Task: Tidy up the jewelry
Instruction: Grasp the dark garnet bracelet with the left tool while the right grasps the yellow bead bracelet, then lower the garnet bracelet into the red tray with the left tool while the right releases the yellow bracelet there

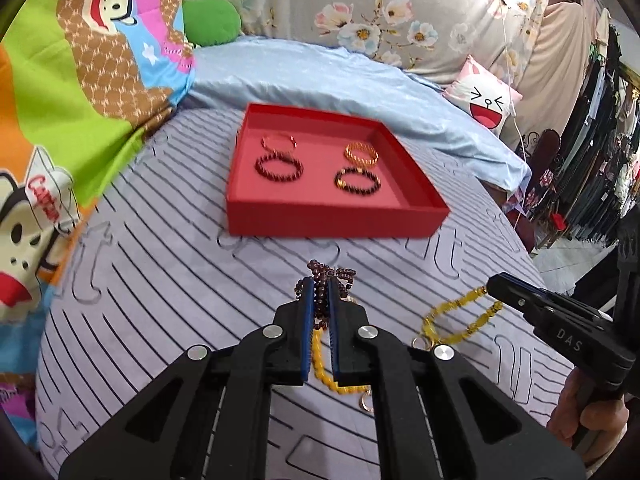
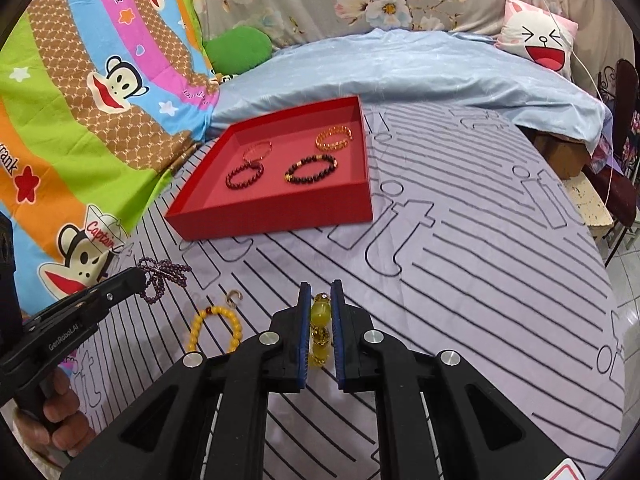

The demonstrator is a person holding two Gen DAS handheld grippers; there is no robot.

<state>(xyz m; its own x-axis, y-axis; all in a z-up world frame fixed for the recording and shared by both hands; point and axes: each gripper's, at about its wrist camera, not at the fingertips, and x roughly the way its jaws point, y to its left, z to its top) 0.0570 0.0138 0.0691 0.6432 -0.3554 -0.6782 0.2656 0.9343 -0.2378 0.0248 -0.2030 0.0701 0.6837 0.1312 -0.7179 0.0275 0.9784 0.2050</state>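
Observation:
My left gripper (image 1: 320, 282) is shut on a dark purple bead strand (image 1: 320, 304), held just above the striped bedsheet; its loops dangle off the tips (image 2: 164, 276). My right gripper (image 2: 321, 286) is shut on a yellow-green bead bracelet (image 2: 320, 316), which hangs in a loop from its tips (image 1: 460, 312). A yellow bead bracelet (image 2: 216, 328) lies on the sheet between the two grippers. Ahead stands a red tray (image 1: 332, 220) holding several bracelets, dark, gold and pink. The left gripper (image 2: 138, 276) shows at the left of the right wrist view; the right gripper (image 1: 490, 282) at the right of the left wrist view.
A cartoon-print quilt (image 2: 80, 100) is piled along the left. A light blue blanket (image 2: 400, 68) lies behind the tray, with a green cushion (image 2: 240, 48) and a white cartoon pillow (image 2: 540, 36). The bed's edge drops off at the right. A small gold hook (image 2: 234, 296) lies on the sheet.

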